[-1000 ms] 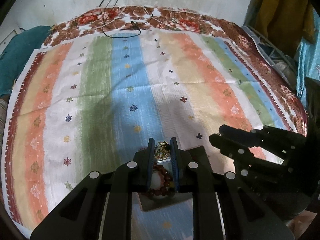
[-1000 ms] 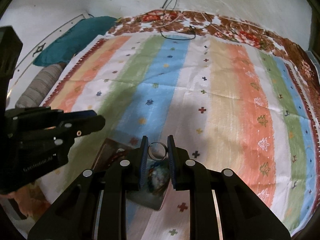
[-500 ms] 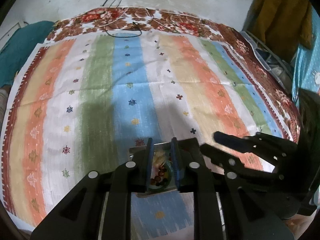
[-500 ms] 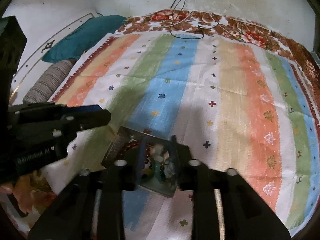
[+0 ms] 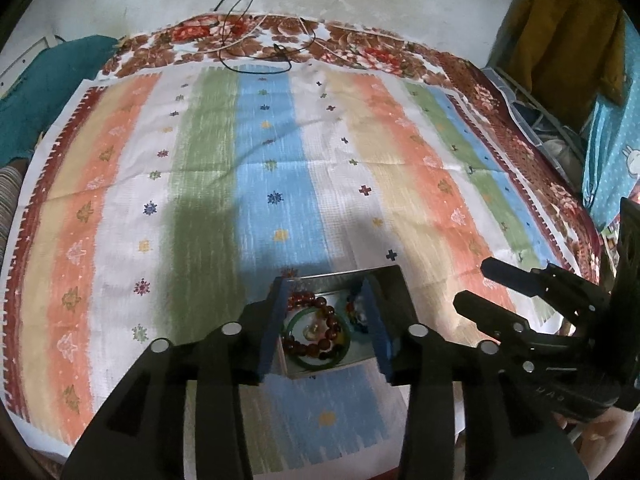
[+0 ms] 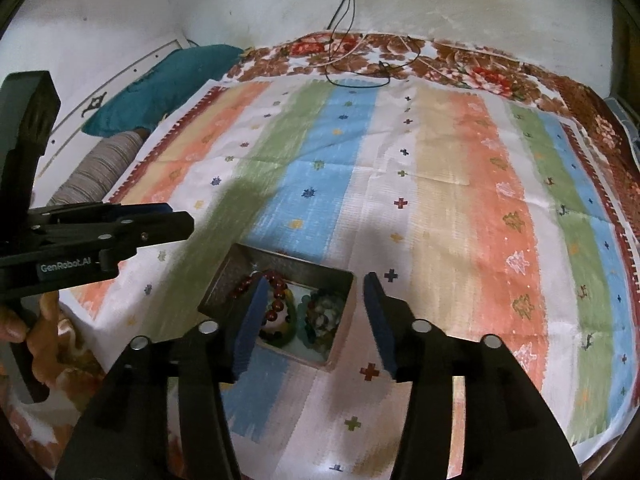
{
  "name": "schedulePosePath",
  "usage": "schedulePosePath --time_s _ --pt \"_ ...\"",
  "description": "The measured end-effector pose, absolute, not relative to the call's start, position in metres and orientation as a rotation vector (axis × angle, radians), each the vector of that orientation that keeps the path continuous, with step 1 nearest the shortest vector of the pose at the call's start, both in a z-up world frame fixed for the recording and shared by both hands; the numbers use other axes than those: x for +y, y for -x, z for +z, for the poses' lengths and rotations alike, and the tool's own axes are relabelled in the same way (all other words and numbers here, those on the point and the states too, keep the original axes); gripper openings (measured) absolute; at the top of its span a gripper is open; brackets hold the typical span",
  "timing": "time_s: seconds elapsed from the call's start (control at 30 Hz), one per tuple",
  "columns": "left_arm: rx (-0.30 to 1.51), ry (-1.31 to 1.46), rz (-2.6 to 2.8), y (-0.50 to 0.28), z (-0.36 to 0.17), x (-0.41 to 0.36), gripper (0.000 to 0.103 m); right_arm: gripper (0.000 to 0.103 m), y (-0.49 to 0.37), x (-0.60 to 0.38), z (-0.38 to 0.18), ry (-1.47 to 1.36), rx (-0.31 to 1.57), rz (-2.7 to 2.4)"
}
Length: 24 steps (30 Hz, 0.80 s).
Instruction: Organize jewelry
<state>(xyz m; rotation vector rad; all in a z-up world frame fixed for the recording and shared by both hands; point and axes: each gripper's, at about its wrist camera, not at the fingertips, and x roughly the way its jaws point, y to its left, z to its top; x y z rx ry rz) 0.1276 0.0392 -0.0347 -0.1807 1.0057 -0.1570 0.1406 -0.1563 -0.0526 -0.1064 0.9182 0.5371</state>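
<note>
A small metal box (image 5: pixel 390 280) (image 6: pixel 344 276) sits on the striped cloth near its front edge. Inside lie a red-brown bead bracelet (image 5: pixel 326 314) (image 6: pixel 276 286), a green bangle (image 5: pixel 320 362) and a darker mixed-bead piece (image 6: pixel 324 312). My left gripper (image 5: pixel 326 322) is open and empty, its blue-padded fingers (image 5: pixel 272 328) spread just above the box. My right gripper (image 6: pixel 316 320) is open and empty, spread over the box. Each gripper also shows from the side in the other view, the right (image 5: pixel 516 296) and the left (image 6: pixel 120 228).
The striped cloth (image 5: pixel 280 184) covers a bed with a floral border (image 5: pixel 360 48). Black and white cables (image 5: pixel 256 52) lie at the far edge. A teal pillow (image 6: pixel 160 88) and a striped bolster (image 6: pixel 100 168) lie at left. Hanging clothes (image 5: pixel 568 32) are at right.
Both grippers opened wide and pulled back above the box. The jewelry they held now lies in the box: the ring from the right, the gold piece from the left.
</note>
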Motion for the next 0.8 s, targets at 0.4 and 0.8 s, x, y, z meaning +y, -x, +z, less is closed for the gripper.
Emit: schedulePosePath --time_s 0.4,0.8 --pt "0.956 0.056 -0.155 -0.096 -0.025 0.027 0.084 0.074 -0.118 -0.175 -0.047 0.121 0.864 0.533" --pt "0.889 -0.031 -0.149 -0.064 -0.017 0.022 0.097 0.091 -0.097 -0.190 -0.043 0.119 0.803 0.546"
